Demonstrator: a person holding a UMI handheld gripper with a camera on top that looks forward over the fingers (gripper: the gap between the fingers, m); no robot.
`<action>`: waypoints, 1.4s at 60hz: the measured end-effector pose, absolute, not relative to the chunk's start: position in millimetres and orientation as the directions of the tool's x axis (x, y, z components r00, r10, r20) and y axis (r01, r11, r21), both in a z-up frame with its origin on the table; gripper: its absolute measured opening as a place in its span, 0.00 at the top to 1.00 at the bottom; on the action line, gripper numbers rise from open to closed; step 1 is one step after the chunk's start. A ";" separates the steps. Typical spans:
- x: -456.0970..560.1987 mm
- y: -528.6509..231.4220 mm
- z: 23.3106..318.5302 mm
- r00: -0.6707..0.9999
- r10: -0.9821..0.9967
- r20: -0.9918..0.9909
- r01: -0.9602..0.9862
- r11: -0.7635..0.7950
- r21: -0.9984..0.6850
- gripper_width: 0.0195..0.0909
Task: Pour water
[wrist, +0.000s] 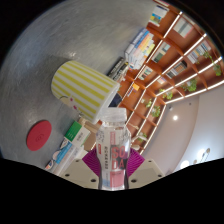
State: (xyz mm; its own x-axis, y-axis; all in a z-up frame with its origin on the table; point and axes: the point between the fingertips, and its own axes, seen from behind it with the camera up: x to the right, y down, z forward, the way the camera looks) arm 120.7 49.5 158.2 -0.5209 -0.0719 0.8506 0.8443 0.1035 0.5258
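Item: clear plastic water bottle (pixel 112 140), clamped between the gripper's (pixel 112 165) jaws on their magenta pads (pixel 94 160), tilted with its neck toward the yellow-striped cup (pixel 85 88) on the grey counter (pixel 40 60), apparently positioned for pouring; red coaster (pixel 38 134) lies nearby.

Tilted close view along tongs (pixel 112 160)

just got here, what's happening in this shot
A handheld gripper is shut on a clear plastic bottle, holding it between its pink pads. The view is tilted sharply. Just beyond the bottle stands a yellow-and-white striped cup on a grey table, with a red round object nearby. Lit shelves fill the background.
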 end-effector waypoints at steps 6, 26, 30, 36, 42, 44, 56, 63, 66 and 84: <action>121.2 39.4 160.7 -0.304 -0.028 0.952 0.946 0.112 0.305 0.82; 135.6 31.6 135.8 0.817 0.322 0.479 0.520 -0.049 -0.853 0.82; 136.7 32.7 125.2 0.881 0.332 0.337 0.385 -0.087 -0.919 0.82; 149.1 34.1 124.8 0.916 0.342 0.207 0.250 -0.085 -0.965 0.80; 146.9 40.3 114.9 0.935 0.337 0.107 0.149 -0.102 -0.984 0.80; 147.9 42.2 111.2 0.939 0.336 0.074 0.118 -0.110 -0.987 0.80; 154.7 46.5 97.3 0.947 0.322 0.015 0.042 -0.080 -0.996 0.80; 157.3 41.8 99.9 0.949 0.316 0.013 0.037 -0.069 -0.997 0.79; 157.2 42.3 99.6 0.950 0.313 0.010 0.036 -0.075 -0.997 0.75; 171.3 29.9 91.7 0.972 0.235 0.008 0.046 -0.155 -0.987 0.27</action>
